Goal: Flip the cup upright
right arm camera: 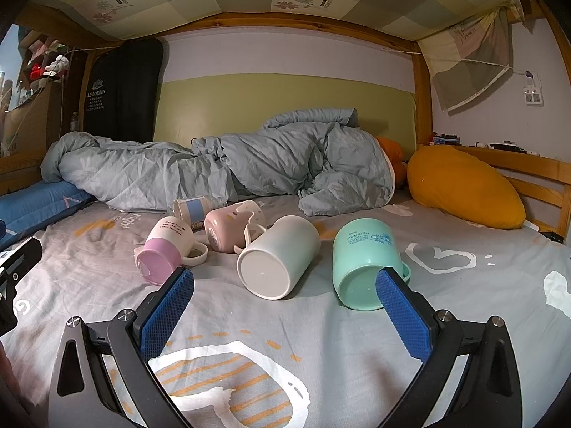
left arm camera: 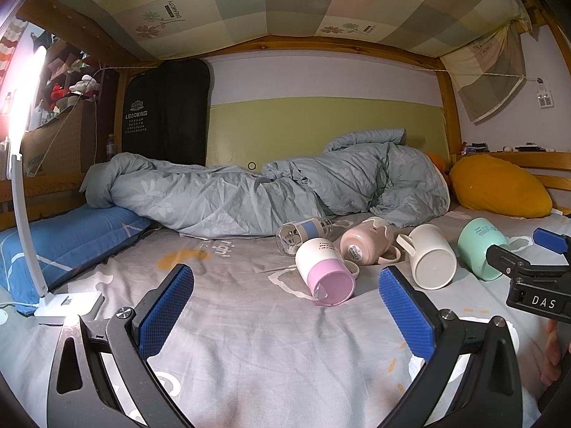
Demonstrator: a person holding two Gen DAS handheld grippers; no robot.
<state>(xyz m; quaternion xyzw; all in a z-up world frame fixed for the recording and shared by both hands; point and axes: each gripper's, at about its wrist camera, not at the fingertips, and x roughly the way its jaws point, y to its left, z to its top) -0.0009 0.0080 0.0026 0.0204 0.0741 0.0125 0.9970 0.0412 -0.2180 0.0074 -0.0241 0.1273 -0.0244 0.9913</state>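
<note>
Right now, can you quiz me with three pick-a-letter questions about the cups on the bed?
1. Which cup lies nearest the yellow pillow? A pink B green C white
2. How many cups and glasses lie on the bed? A three B five C seven
3. How is the white cup? A upright B on its side C stacked

Answers: 1 B, the green cup lies furthest right. 2 B: green, white cup, pink-bottomed cup, pink mug, glass. 3 B, its base faces the camera.
</note>
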